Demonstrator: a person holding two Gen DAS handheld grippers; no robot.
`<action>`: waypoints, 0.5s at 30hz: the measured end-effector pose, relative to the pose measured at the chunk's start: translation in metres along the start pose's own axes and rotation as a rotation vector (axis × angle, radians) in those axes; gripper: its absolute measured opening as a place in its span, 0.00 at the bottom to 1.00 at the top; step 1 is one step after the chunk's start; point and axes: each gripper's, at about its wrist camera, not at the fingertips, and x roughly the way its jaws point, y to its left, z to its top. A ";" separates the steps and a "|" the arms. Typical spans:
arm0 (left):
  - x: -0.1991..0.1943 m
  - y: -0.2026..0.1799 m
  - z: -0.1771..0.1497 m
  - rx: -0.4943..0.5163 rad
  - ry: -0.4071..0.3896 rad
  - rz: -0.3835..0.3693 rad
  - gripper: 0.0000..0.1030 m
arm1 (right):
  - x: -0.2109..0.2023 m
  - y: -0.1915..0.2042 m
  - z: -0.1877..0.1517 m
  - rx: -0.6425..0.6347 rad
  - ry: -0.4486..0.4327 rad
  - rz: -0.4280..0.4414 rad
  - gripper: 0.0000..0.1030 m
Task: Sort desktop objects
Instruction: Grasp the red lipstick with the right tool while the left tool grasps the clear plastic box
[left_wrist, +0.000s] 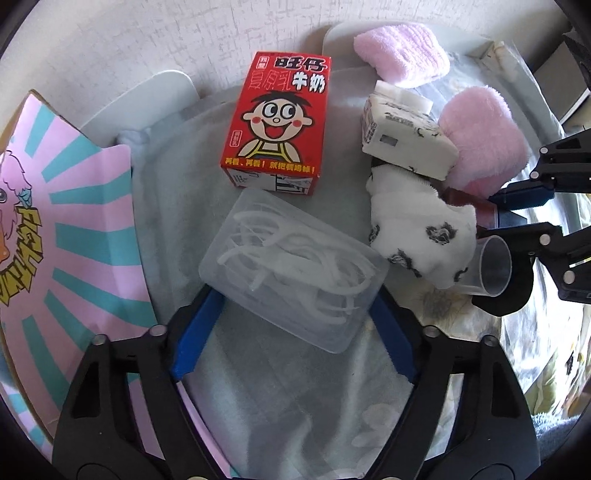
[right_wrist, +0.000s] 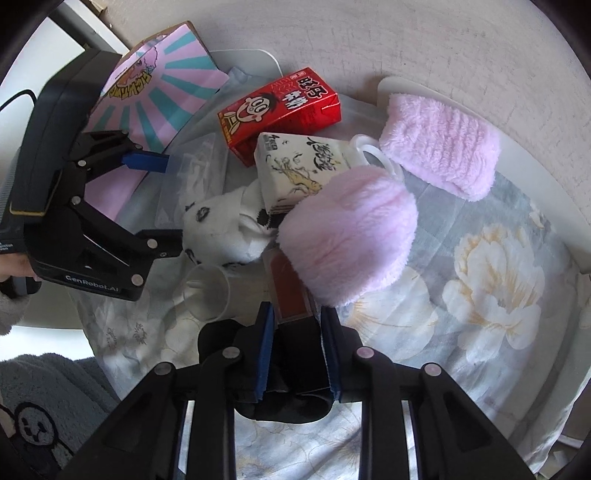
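My left gripper (left_wrist: 295, 299) has its blue fingers (left_wrist: 192, 339) on both sides of a clear plastic box of dental floss picks (left_wrist: 295, 269) and grips it. My right gripper (right_wrist: 297, 317) has its blue pads closed on a red and black flat box (right_wrist: 291, 291) that lies partly under a pink fluffy cloth (right_wrist: 351, 232). A red milk carton (left_wrist: 280, 122), a white carton (left_wrist: 402, 136) and a white patterned sock (left_wrist: 421, 232) lie beyond the floss box.
A pink and teal printed box (left_wrist: 70, 236) stands at the left. A clear cup (right_wrist: 210, 291) lies on its side. A second pink cloth (right_wrist: 443, 158) rests on a white tray (right_wrist: 554, 206) at the back. A black sock (right_wrist: 284, 402) lies under my right gripper. A floral cloth (right_wrist: 480, 295) covers the table.
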 end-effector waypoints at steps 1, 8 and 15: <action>-0.002 0.000 -0.001 0.000 -0.006 0.001 0.62 | 0.000 0.002 -0.001 -0.009 0.000 -0.011 0.23; -0.011 0.015 -0.005 -0.050 -0.004 0.012 0.23 | -0.010 0.007 -0.009 -0.019 -0.025 -0.025 0.19; -0.011 0.025 -0.002 -0.119 0.035 -0.001 0.30 | -0.019 0.009 -0.017 -0.027 -0.012 -0.038 0.19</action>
